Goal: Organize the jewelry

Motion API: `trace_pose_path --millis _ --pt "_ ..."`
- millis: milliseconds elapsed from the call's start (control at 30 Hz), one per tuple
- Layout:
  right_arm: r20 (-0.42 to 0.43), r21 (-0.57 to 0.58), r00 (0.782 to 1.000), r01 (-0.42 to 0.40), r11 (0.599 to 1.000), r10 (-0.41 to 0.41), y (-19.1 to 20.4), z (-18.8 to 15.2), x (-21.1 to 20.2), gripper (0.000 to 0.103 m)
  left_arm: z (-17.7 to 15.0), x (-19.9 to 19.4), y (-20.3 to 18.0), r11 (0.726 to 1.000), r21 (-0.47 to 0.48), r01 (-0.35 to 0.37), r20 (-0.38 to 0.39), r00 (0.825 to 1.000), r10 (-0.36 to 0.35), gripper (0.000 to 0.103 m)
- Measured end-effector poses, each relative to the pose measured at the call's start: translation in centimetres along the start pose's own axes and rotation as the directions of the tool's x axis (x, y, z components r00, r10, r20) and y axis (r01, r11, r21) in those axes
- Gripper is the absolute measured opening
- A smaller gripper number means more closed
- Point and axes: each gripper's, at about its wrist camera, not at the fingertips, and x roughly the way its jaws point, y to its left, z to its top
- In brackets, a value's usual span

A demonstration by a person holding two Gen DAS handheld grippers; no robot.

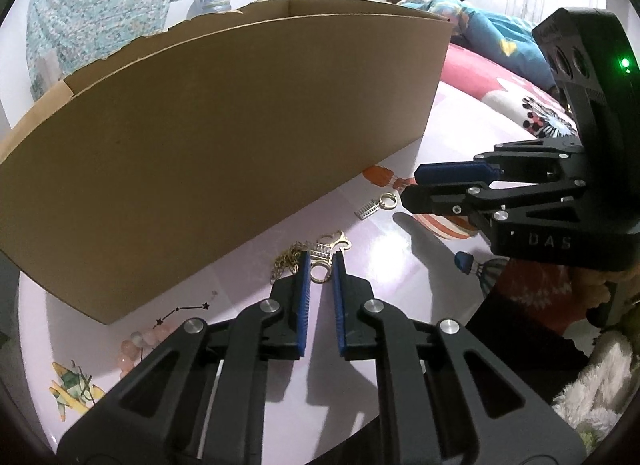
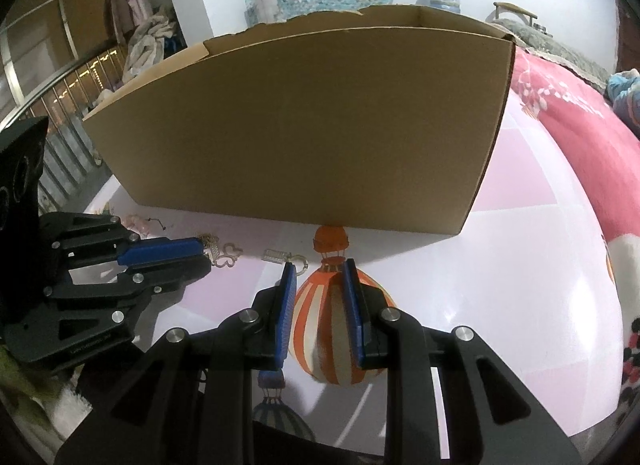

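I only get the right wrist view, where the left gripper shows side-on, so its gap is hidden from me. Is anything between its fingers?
Observer: Yes. In the left wrist view a gold ring lies between the tips of the left gripper; whether the pads press it I cannot tell.
Operator: Anything crowding that ring?
Observer: A gold chain lies bunched just outside one finger, near the foot of the cardboard box.

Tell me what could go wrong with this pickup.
The left gripper straddles a gold ring lying against a chain and butterfly charm, so they may tangle and lift together. The thin ring could slip from the pads. The box wall is tall to clear.
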Motion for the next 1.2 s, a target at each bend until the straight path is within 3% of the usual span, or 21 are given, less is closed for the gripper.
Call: trace_pose_path --millis 367,800,1067,1200 --pt "0.008 -0.007 1.0 0.009 1.0 -0.009 -0.6 0.0 -1.0 0.024 -0.6 -0.6 0.1 1.0 -0.023 -0.005 0.0 1.0 0.005 0.009" --pt "-0.012 -0.049 1.0 0.017 0.999 -0.017 0.9 0.8 0.7 0.024 -1.2 -1.1 0.7 0.997 -0.083 -0.003 0.007 1.0 0.003 0.009" --pt "-0.012 -0.129 0.998 0.053 0.99 -0.055 2.5 0.6 1.0 0.024 -1.3 -1.0 0.5 0.997 -0.075 -0.002 0.012 1.0 0.003 0.009" --pt "-0.015 -0.165 0.998 0.054 0.985 -0.057 3.5 0.6 1.0 0.018 -1.3 -1.0 0.6 0.997 -0.075 0.001 0.013 1.0 0.0 0.009"
